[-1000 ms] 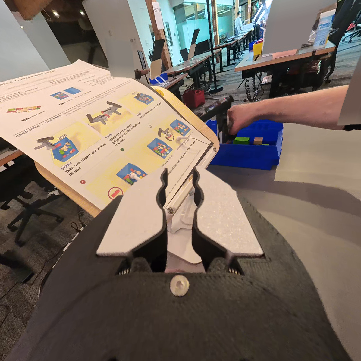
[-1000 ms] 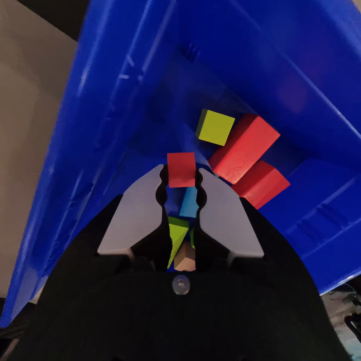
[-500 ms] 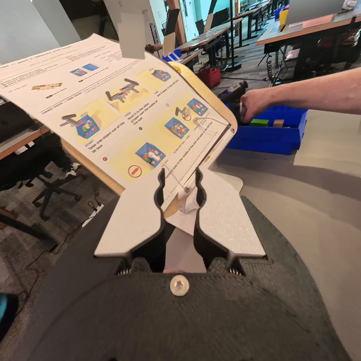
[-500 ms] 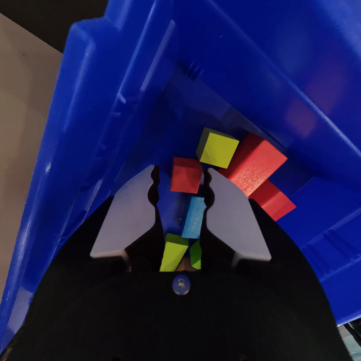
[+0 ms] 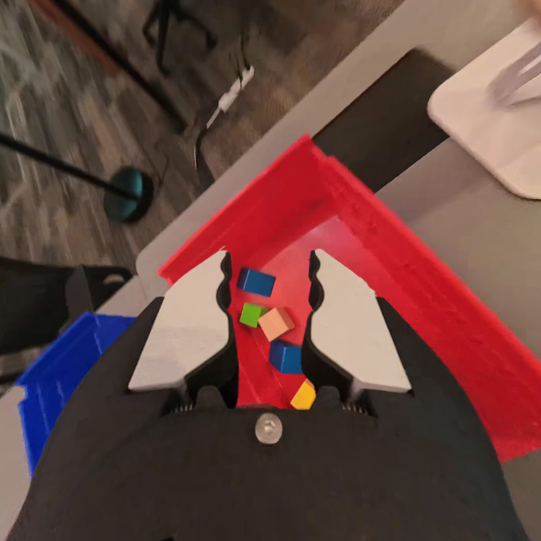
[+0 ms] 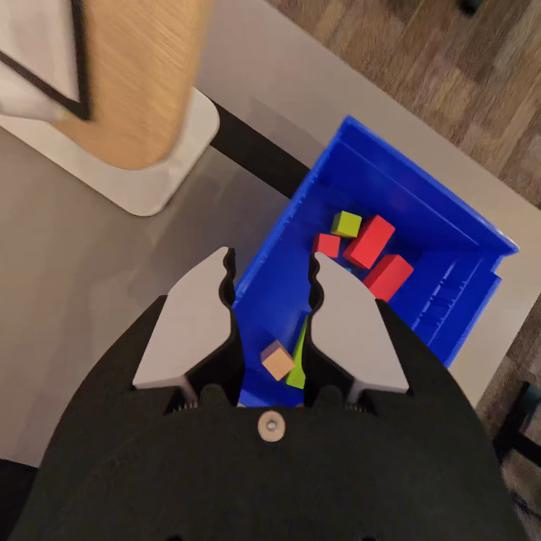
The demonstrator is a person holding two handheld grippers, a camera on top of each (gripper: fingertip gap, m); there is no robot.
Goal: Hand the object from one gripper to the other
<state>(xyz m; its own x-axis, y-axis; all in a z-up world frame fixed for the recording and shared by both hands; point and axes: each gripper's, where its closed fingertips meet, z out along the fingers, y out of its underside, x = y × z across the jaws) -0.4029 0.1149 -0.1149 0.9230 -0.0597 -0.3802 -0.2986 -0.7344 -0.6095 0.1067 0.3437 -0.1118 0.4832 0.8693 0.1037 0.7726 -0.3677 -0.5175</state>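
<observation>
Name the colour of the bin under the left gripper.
Red bin, clearest in the left wrist view.

No writing, label, brand, number or sign can be read in either view. The white sheet (image 6: 35,58) on the tilted wooden board (image 6: 140,87) at the far left of the right wrist view shows only a black border line, blurred. The red bin (image 5: 409,292), the blue bin (image 6: 409,190) and the blocks carry no visible markings.
</observation>
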